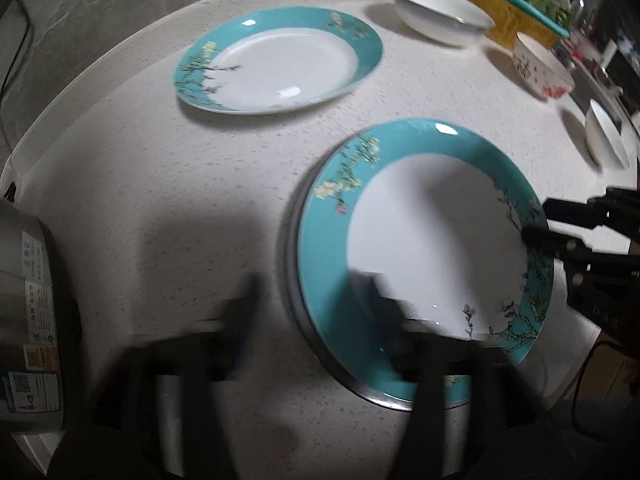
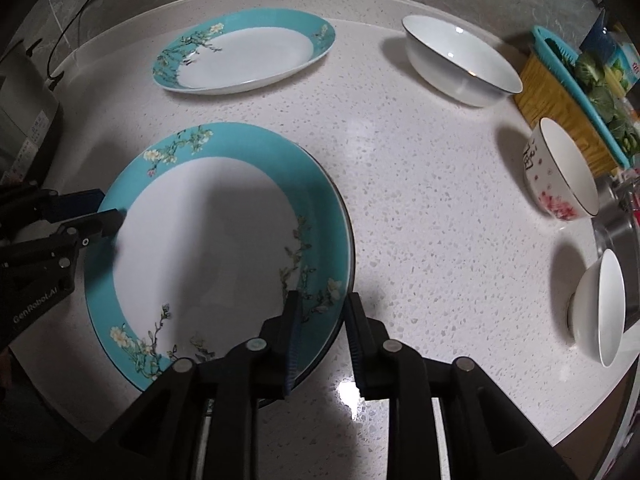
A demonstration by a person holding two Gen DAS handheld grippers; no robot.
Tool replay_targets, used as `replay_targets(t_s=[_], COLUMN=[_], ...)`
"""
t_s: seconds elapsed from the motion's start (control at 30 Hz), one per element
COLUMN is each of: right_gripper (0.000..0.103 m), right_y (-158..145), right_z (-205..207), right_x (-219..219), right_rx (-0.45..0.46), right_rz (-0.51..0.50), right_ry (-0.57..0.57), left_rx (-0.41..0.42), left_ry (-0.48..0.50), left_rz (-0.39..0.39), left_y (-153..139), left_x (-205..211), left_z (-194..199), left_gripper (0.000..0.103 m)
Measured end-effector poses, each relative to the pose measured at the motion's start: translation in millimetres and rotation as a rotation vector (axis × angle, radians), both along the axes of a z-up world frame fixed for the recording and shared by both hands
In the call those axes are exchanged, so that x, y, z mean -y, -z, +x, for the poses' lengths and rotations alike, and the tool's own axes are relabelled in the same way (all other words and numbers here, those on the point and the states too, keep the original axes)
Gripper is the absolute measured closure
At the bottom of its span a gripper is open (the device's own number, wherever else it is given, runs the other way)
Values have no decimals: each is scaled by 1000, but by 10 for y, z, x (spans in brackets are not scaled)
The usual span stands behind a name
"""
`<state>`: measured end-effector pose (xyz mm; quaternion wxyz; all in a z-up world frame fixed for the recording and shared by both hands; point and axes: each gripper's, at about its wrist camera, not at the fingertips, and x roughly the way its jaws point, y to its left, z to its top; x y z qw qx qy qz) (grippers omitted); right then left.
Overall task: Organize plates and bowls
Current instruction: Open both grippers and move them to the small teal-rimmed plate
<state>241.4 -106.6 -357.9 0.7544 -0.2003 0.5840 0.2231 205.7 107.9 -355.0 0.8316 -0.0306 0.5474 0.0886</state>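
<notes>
Plates with teal rims and blossom sprays sit on the speckled white countertop point(image 2: 400, 208). The near teal plate point(image 2: 208, 248) rests on top of at least 1 more plate, whose darker edge shows under it from about 12 to 5 o'clock, so a stack seems begun. The far teal plate point(image 2: 244, 52) lies alone toward 12 o'clock, well apart from the stack, and I judge it the next piece to bring over.

3 bowls stand separately and unstacked: a large white bowl point(image 2: 460, 60) at about 1 o'clock, a flowered bowl point(image 2: 560, 172) at 3 o'clock, and a small white bowl point(image 2: 600, 308) at 4 o'clock near the counter edge. All 3 look empty, as do both plates. A yellow basket with a teal rim point(image 2: 560, 104) behind the bowls holds leafy greens. Nesting the bowls remains undone.

The left gripper point(image 1: 304, 304) is released: its jaws stand wide, straddling the stack's rim at 9 o'clock without pressing it, though blur hides the detail. The right gripper point(image 2: 320, 312) is also released, its jaws parted on either side of the rim at 5 o'clock, with no visible squeeze. Both seem to be letting go of the plate just set down.
</notes>
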Motion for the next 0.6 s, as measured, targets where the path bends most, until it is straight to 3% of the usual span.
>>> replay_targets(t_s=[0.1,0.17,0.27,0.3,0.4,0.53,0.6], right_gripper=[52,39,25,15,0,0,0], right_y=[-70,-193,-429,-488,-640,-705,-630], right_z=[23,81,327,428,815,1262,1471], right_x=[81,195,425,504,614,429,258], right_rx=[8,12,-15,-40,-125,-165,-186], right_rz=[35,87,278,358,536,645,648], right_ry=[39,79,172,207,288,254,249], left_rx=[72,124,225,251,246,272,254], left_ry=[-30,-63,-98,-100,-149,-200,-214], left_rz=[-39,-76,-164,-185,-185,-173,-162], left_y=[-171,-288,-489,-548,-646,-749,-730], left_x=[-136,-260,-519,-600,-853,-1183,-1343], left_z=[-67,-80,-30,14,235,546,742], left_gripper=[32,20,7,1,0,0,0])
